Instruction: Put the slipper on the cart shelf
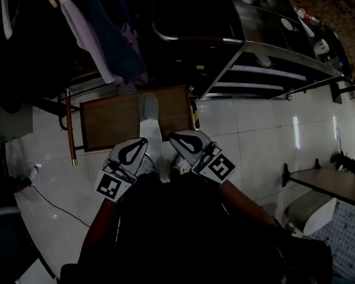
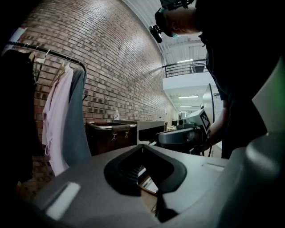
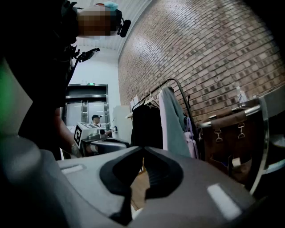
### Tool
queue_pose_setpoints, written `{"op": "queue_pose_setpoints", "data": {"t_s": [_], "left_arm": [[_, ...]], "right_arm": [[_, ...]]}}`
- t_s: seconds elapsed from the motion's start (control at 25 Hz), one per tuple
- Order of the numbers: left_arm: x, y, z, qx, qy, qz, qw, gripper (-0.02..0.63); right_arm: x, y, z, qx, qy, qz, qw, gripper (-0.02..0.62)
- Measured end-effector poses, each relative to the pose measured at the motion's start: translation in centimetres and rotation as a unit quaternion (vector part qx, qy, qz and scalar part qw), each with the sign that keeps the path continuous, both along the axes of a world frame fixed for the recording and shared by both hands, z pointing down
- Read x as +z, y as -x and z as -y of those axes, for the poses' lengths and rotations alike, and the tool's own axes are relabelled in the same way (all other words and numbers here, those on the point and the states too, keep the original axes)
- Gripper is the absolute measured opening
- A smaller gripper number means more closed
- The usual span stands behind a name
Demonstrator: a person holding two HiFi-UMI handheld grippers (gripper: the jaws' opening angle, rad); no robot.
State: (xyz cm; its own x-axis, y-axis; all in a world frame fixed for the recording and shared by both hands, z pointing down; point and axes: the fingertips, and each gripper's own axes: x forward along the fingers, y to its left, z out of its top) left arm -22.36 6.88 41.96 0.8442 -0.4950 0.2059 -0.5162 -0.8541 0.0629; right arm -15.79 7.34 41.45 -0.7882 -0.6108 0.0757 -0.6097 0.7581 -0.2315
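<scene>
White floor tiles carry a brown mat (image 1: 108, 121), with hanging clothes (image 1: 101, 35) beyond its left end. What looks like the grey slipper (image 1: 148, 105) lies near the mat's middle. The left gripper (image 1: 143, 141) and right gripper (image 1: 173, 136) hover just short of it, jaws pressed together, empty. A metal cart (image 1: 268, 62) stands beyond the mat's right edge.

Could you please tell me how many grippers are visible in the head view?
2: the left gripper at lower centre-left, the right gripper just right of it, both shut. None seems hidden.
</scene>
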Motion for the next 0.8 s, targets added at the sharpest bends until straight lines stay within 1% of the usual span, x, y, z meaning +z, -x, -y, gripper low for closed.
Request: {"op": "queue_pose_setpoints", "data": {"t_s": [0.16, 0.28, 0.36, 0.48, 0.68, 0.8], "left_arm": [[-0.2, -1.2, 0.5, -0.004, -0.01, 0.003, 0.9999, 0.006], [0.2, -1.5, 0.6, -0.005, -0.013, 0.012, 0.9998, 0.006], [0.8, -1.5, 0.6, -0.001, -0.01, 0.017, 0.9998, 0.006], [1.9, -1.0, 0.8, 0.007, 0.003, 0.014, 0.9999, 0.006], [3.8, 0.8, 1.9, 0.014, 0.022, 0.003, 0.9996, 0.006], [4.7, 2.2, 3.1, 0.02, 0.025, -0.002, 0.9995, 0.006]], "right_arm": [[1.1, -1.1, 0.0, -0.012, 0.019, -0.005, 1.0, 0.002], [3.0, -1.4, 0.1, -0.023, 0.05, -0.006, 0.998, 0.004], [4.7, -1.1, 0.3, -0.035, 0.067, -0.015, 0.997, 0.015], [7.6, 0.0, 0.4, -0.054, 0.093, -0.037, 0.994, 0.036], [12.7, 2.7, 0.8, -0.061, 0.167, -0.055, 0.983, 0.081], [18.3, 4.0, 1.4, -0.058, 0.229, -0.087, 0.968, 0.121]]}}
